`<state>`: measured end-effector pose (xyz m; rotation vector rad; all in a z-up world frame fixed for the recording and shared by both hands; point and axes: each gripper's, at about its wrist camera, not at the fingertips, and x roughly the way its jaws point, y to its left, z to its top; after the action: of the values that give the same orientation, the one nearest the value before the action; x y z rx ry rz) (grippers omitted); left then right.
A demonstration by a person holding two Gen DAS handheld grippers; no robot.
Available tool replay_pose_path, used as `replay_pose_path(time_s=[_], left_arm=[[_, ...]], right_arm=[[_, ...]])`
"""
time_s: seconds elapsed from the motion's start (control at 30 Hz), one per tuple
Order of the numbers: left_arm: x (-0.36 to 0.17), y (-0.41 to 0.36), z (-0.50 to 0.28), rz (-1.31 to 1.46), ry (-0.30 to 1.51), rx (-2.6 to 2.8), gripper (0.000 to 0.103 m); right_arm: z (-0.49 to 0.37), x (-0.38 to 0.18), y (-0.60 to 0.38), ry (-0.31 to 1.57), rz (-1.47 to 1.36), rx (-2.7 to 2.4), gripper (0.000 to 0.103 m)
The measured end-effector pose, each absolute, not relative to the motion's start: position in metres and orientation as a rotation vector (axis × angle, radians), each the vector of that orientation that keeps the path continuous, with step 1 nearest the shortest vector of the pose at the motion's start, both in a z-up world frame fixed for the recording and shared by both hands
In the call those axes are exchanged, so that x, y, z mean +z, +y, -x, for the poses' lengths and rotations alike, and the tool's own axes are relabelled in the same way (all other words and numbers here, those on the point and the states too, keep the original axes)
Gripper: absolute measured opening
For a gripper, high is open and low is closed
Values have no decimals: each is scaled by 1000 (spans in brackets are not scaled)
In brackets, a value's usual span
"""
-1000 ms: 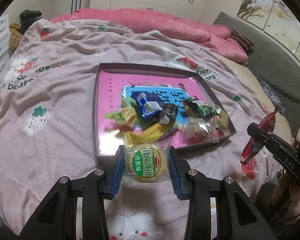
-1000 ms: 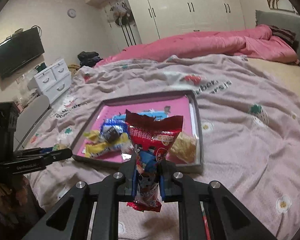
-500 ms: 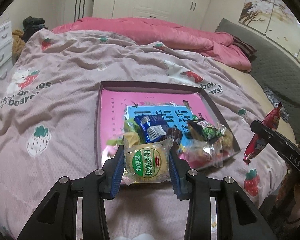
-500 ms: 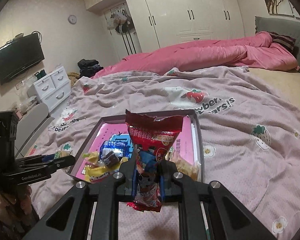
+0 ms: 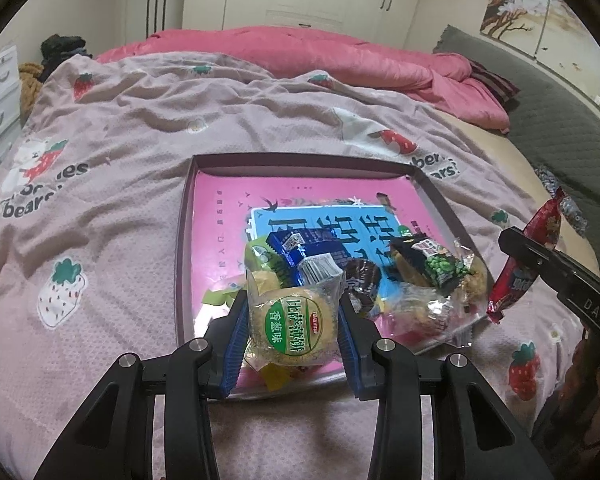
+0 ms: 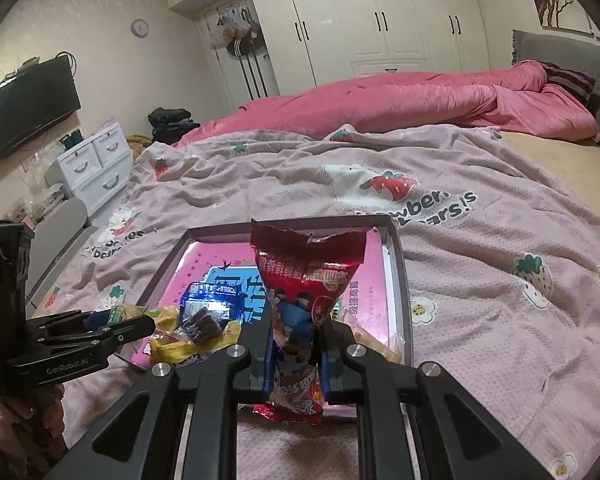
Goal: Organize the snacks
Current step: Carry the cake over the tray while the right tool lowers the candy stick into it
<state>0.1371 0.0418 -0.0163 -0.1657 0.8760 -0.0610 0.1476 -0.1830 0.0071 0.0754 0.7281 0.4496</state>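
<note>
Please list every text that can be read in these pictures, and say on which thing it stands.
"DAS": black right gripper.
"GenRobot.AI": black left gripper.
"bear", "bears!": pink strawberry-print bedspread.
"香葱味": round clear-wrapped biscuit pack with green label.
Red foil snack bag, pink tray: print too blurred.

Dim warm indoor light — glare on wardrobe doors (image 6: 380, 12), heavy fisheye bending w/ black corners — mostly sharp.
</note>
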Motion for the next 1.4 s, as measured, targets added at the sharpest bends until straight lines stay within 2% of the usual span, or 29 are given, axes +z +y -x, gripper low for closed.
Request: replay_pose_path(time_s=[1.4], left_arm=[[-35,39,-160,169,899,-96,43]], right_arm=[[-181,-31,-180,806,-43,357,17]])
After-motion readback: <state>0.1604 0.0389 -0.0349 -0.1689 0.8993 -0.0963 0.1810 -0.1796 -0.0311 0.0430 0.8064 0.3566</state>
